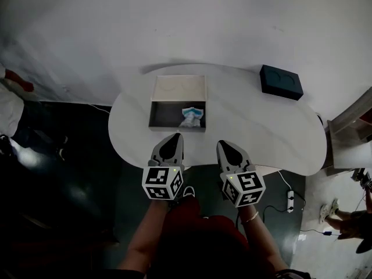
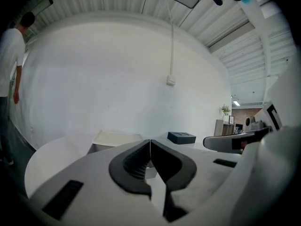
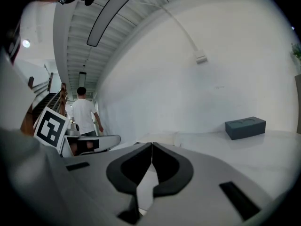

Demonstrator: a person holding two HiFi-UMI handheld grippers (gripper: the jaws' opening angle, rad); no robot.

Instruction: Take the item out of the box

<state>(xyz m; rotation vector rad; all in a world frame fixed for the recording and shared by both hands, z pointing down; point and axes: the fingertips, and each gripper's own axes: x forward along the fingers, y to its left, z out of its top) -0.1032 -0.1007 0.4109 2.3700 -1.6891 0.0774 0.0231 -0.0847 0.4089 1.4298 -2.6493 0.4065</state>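
An open dark box (image 1: 164,117) sits on the white table (image 1: 256,121), its pale lid (image 1: 178,88) folded back behind it. Inside, at the right, lies a crumpled white and blue packet (image 1: 191,117). My left gripper (image 1: 178,135) hovers at the table's near edge just in front of the box, jaws shut and empty. My right gripper (image 1: 221,143) is beside it to the right, also shut on nothing. In the left gripper view the shut gripper (image 2: 150,141) points at the box lid (image 2: 116,138). The right gripper view shows its gripper (image 3: 152,145) closed too.
A dark blue case (image 1: 281,81) (image 2: 181,137) (image 3: 245,126) lies at the table's far right. A white wall stands behind the table. A power strip (image 1: 290,200) lies on the floor at the right. A person (image 3: 84,116) walks away at the left.
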